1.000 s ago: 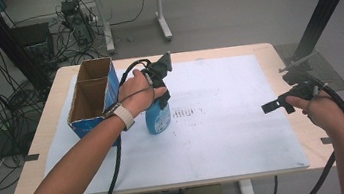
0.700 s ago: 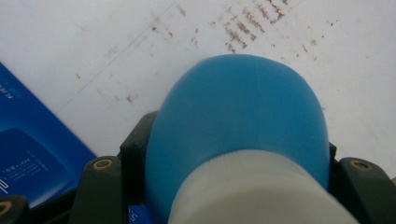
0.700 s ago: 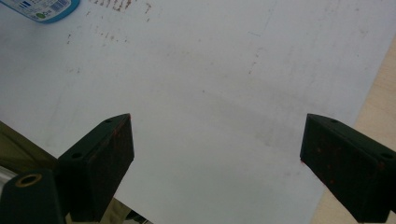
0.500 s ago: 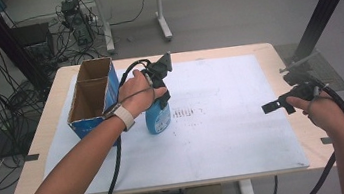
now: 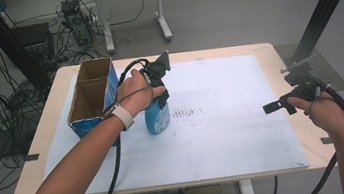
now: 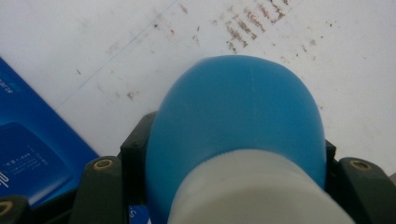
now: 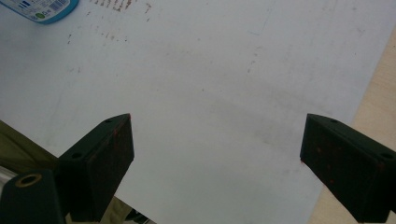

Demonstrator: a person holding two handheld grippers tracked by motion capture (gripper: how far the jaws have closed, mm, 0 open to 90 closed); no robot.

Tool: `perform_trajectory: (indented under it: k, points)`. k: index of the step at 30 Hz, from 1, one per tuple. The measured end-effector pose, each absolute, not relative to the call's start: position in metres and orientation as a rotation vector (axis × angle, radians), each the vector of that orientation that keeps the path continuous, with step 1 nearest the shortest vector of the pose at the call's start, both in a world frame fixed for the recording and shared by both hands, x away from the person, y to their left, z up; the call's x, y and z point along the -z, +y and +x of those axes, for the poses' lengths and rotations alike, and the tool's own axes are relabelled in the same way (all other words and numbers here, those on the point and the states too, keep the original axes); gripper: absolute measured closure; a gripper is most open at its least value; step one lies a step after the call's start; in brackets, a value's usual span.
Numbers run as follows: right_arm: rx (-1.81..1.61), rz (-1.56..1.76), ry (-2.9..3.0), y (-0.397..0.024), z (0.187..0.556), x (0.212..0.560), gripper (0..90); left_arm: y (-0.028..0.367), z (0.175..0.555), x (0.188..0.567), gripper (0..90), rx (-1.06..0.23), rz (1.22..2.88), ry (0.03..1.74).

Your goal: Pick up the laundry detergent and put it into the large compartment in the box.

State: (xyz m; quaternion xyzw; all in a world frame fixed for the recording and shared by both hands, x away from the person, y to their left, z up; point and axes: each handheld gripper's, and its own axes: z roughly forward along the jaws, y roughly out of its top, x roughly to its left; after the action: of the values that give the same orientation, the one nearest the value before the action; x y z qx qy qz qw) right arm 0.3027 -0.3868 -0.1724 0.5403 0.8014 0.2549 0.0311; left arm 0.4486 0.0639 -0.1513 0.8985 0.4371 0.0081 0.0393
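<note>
A blue bottle (image 5: 157, 119) with a white neck stands upright on the white sheet (image 5: 223, 120), just right of the cardboard box. My left gripper (image 5: 158, 95) comes down on it from above and is shut on its top. In the left gripper view the bottle (image 6: 238, 126) bulges between the two black jaws, which press its sides. My right gripper (image 5: 278, 107) hovers near the table's right edge, open, with nothing between its jaws. In the right gripper view the bottle's base (image 7: 39, 9) peeks in at the top left.
A blue-sided cardboard box (image 5: 90, 100) with two open compartments stands at the table's left. Brown smudges (image 5: 189, 112) mark the sheet right of the bottle. The wooden table edge (image 5: 310, 129) lies beside my right hand. Cables and desk legs crowd the floor behind.
</note>
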Motion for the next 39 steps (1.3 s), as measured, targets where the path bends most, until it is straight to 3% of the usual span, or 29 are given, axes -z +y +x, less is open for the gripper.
perform_trajectory:
  k: [21,39]
  points:
    - [-0.804,1.645,2.463,-0.385,0.298,0.169,9.8,0.077,0.442,0.111,38.6,-0.001,2.699,1.406]
    - [-0.844,1.613,2.455,-0.387,0.288,0.165,9.8,0.065,0.423,0.073,38.5,-0.042,2.661,1.467]
